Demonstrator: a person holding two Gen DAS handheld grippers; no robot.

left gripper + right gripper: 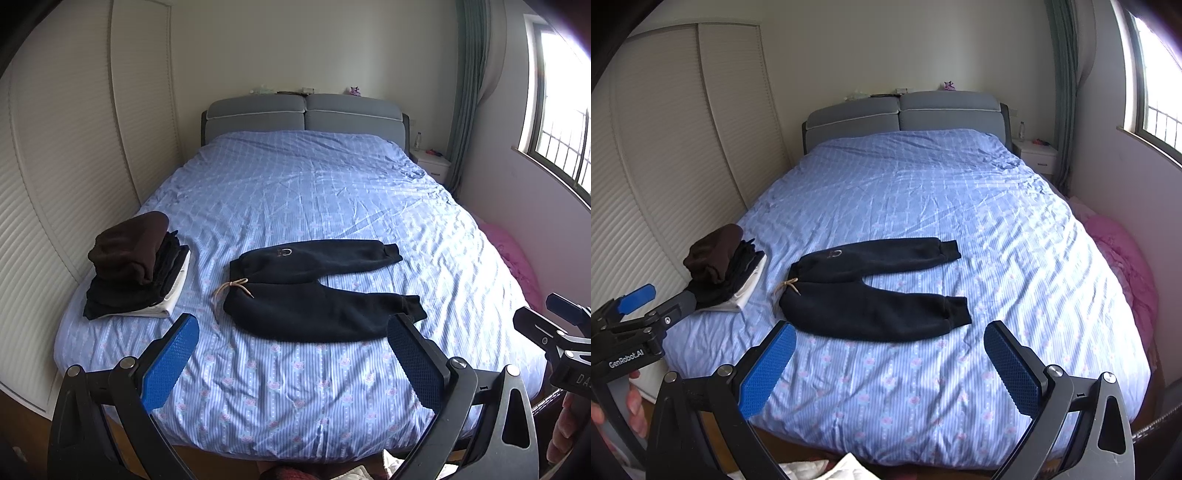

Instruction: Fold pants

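Note:
Small dark navy pants [314, 291] [871, 291] lie flat on the blue bedspread [295, 192] [905, 184], waistband with a tan drawstring [232, 288] to the left, both legs stretching right and spread apart. My left gripper [295, 332] hovers open above the near edge of the bed, just short of the pants, nothing between its blue pads. My right gripper [890, 339] is open too, held over the near bed edge with the lower leg just beyond its fingertips. Each gripper shows at the side of the other's view.
A stack of folded dark and white clothes [136, 269] [724, 273] sits at the bed's left edge beside louvred wardrobe doors [55, 166]. Pink bedding [1123, 258] lies at the right side under a window. A grey headboard [303, 114] and a white nightstand [1038, 155] stand at the back.

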